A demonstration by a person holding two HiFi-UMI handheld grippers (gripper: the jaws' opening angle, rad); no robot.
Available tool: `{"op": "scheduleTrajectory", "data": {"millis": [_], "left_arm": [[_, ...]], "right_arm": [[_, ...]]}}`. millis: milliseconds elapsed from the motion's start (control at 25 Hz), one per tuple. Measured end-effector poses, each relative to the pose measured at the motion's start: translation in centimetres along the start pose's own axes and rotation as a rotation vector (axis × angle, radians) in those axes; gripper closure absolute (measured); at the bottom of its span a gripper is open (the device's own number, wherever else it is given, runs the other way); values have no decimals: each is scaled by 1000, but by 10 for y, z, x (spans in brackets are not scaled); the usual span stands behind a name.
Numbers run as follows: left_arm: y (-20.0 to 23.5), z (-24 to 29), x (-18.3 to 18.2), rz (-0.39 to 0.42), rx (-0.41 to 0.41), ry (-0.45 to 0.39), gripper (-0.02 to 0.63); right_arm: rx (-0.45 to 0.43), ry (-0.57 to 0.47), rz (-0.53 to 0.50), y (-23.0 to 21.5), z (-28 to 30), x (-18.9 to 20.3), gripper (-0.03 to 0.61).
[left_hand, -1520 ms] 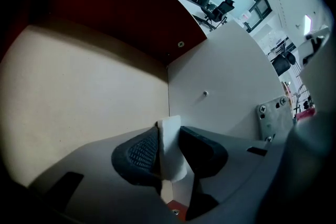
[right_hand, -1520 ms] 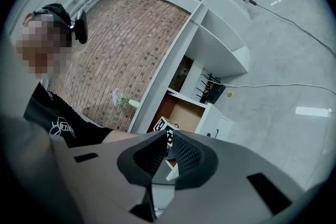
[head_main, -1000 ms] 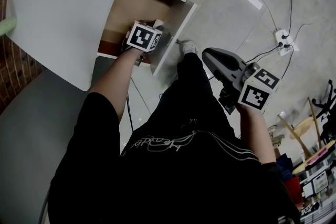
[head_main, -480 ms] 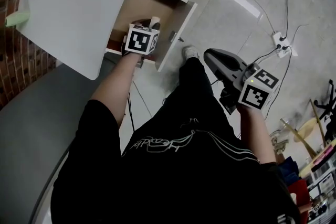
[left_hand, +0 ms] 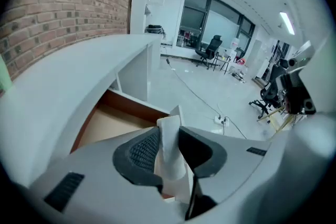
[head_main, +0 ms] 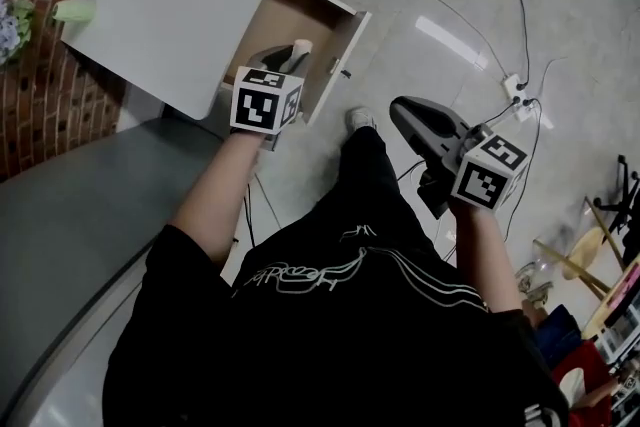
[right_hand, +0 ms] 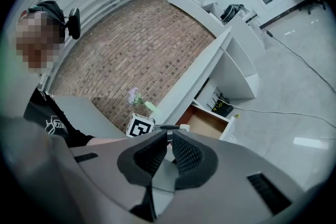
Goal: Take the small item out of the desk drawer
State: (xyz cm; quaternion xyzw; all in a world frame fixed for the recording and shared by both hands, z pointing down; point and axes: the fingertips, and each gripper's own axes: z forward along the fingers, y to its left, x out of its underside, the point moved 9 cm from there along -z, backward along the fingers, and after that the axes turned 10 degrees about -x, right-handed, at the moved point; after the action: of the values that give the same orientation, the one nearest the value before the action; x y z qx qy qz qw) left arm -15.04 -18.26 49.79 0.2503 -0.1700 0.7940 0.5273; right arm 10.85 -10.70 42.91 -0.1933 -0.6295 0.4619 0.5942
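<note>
Here the left tool (left_hand: pixel 169 135) pinches a smooth white blocky item (left_hand: pixel 171 161) near the tan-floored drawer (left_hand: pixel 112 123); right tool (right_hand: pixel 169 139) clenched empty.

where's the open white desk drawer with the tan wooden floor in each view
Head view: open white drawer with tan floor, top centre, just beyond the left gripper.
Left gripper view: drawer lower left, behind the jaws shut on the small white item.
Right gripper view: drawer centre, just above the jaws.
Shared landmark: red brick wall.
</note>
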Motion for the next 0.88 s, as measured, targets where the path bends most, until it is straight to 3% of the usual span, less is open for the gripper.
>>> {"op": "scheduleTrajectory", "data": {"millis": [400,680,880], "left_arm": [[-43,-187,-29,-36,75,-263,479],[-83,-291,-29,-100,198,-387,479],[-107,-339,-34,-85,273,-443,479]], "right_arm": [[-66,-25,-194,125,-16,-5,520],[-69,-29,-354,204,-38,-12,520],[-39,-37,-437,244,-52,-18,520]]}}
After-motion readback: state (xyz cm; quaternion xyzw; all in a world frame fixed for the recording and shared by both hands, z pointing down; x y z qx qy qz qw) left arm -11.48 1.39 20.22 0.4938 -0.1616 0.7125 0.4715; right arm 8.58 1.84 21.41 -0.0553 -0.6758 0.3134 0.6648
